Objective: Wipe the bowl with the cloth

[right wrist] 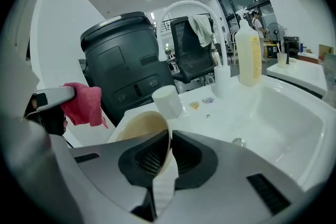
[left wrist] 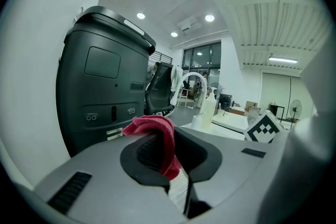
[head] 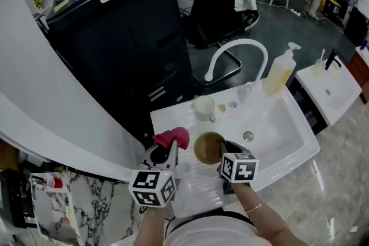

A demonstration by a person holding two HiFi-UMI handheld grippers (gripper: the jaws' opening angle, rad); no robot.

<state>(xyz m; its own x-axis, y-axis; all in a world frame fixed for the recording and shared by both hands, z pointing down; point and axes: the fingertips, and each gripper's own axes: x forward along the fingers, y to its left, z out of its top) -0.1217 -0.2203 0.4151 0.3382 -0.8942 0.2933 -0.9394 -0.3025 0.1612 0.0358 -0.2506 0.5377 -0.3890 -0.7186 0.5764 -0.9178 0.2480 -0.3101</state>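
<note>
**Head view.** Both grippers were held low and close to the person's body, at the near edge of the white sink [head: 288, 141]. The left gripper [head: 173, 150] pointed away from the person, with the red cloth [head: 174, 136] bunched at its tips. The right gripper [head: 223, 152] came in from the near right on a bent wrist, and its jaws reached the right rim of the brown bowl [head: 206, 148]. The bowl sat just right of the cloth, over the sink's flat left part. A white cup [head: 203, 108] stood farther off, and the faucet [head: 236, 52] and soap bottle [head: 279, 73] stood along the far edge.

**Left gripper view.** The jaws were clenched on the cloth [left wrist: 156, 131] – one fold was pinched between the pads and the rest flopped over the left pad. A black bin [left wrist: 102, 92] rose beyond on the left. The right gripper's marker cube [left wrist: 265, 128] showed at the right.

**Right gripper view.** The jaws were clamped on the bowl [right wrist: 137, 128], with its thin wall squeezed between the pads and its pale hollow open to the left. The cloth [right wrist: 84, 105] hung from the left gripper's tip at the left – near the bowl but apart from it. The cup [right wrist: 167, 101] lay just beyond the bowl.
</note>
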